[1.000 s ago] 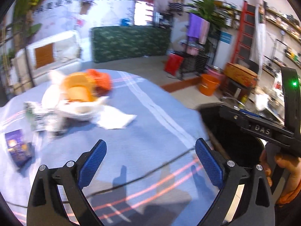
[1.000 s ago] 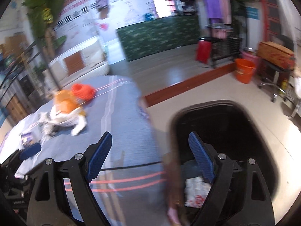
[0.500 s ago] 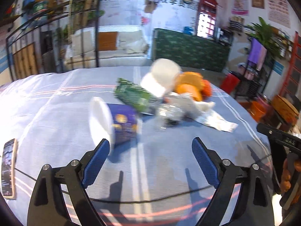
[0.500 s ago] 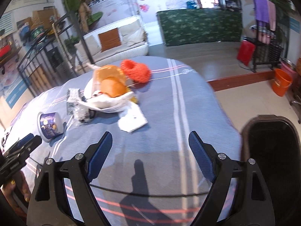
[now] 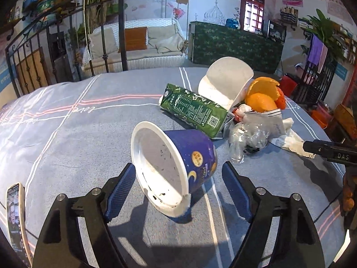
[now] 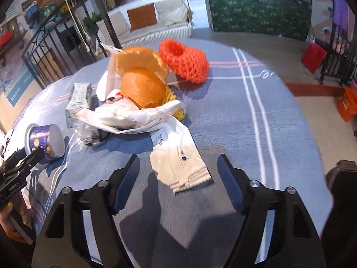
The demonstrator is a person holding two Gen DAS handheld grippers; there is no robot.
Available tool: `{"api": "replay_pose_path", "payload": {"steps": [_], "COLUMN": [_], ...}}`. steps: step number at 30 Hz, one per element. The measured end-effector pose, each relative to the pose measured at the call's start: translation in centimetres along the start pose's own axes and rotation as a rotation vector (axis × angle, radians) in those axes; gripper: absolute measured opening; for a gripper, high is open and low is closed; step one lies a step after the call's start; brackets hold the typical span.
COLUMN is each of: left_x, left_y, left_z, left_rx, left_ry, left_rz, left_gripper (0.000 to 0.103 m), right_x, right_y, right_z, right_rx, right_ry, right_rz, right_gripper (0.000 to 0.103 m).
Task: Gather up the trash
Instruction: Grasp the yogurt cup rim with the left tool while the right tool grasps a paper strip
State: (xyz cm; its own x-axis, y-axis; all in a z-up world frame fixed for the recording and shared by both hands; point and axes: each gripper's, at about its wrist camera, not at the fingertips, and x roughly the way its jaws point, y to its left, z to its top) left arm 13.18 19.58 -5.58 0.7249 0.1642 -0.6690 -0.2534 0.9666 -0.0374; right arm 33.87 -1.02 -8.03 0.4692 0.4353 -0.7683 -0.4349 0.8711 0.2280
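Observation:
A purple paper cup (image 5: 178,165) lies on its side on the blue cloth, its white mouth toward me, between the jaws of my open left gripper (image 5: 178,187); no contact is clear. Behind it lie a green carton (image 5: 194,109), a white cup (image 5: 223,82), crumpled clear plastic (image 5: 247,136) and orange peel (image 5: 263,96). My right gripper (image 6: 178,176) is open over a torn white paper wrapper (image 6: 178,158). Orange peel (image 6: 142,82), a red foam net (image 6: 185,60) and the purple cup (image 6: 44,140) show beyond it.
A phone (image 5: 14,214) lies at the cloth's left edge. The black bin's rim (image 6: 341,172) shows at the far right, below the table edge. A sofa (image 5: 138,42), an iron railing (image 5: 29,51) and a green counter (image 5: 234,44) stand behind.
Both grippers swung from the black bin back to the table. My left gripper closed in on the purple cup; my right gripper moved forward over the white wrapper.

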Motion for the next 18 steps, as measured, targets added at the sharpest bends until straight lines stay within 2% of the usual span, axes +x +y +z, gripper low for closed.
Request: {"api": "replay_pose_path", "payload": {"steps": [5,7,9,12,16,18], "left_x": [0.6,0.6,0.5,0.4,0.3,0.4], "left_y": [1.2,1.3,1.1,0.3,-0.6,-0.8], "left_z": [0.1,0.2,0.4,0.4,0.0,-0.1], "left_rx": [-0.049,-0.060,-0.061,-0.039,-0.027,-0.036], "left_ry": [0.033,0.035,0.036,0.039,0.036,0.039], "left_rz": [-0.073,-0.106,-0.129,-0.143,-0.151,-0.153], "left_gripper": [0.065,0.054,0.046,0.034,0.014,0.010], "right_x": [1.5,2.1,2.6,2.7,2.1,1.8], "right_y": [0.2,0.6,0.9,1.3,2.0,2.2], "right_z": [1.0,1.3,1.4,1.4,0.8,0.5], "right_rx": [0.012,-0.006,-0.019,-0.043,-0.072,-0.071], "right_ry": [0.041,0.052,0.067,0.076,0.063,0.056], "right_rz": [0.036,0.019,0.018,0.029,0.053,0.060], "right_gripper": [0.065,0.057,0.037,0.027,0.022,0.021]}}
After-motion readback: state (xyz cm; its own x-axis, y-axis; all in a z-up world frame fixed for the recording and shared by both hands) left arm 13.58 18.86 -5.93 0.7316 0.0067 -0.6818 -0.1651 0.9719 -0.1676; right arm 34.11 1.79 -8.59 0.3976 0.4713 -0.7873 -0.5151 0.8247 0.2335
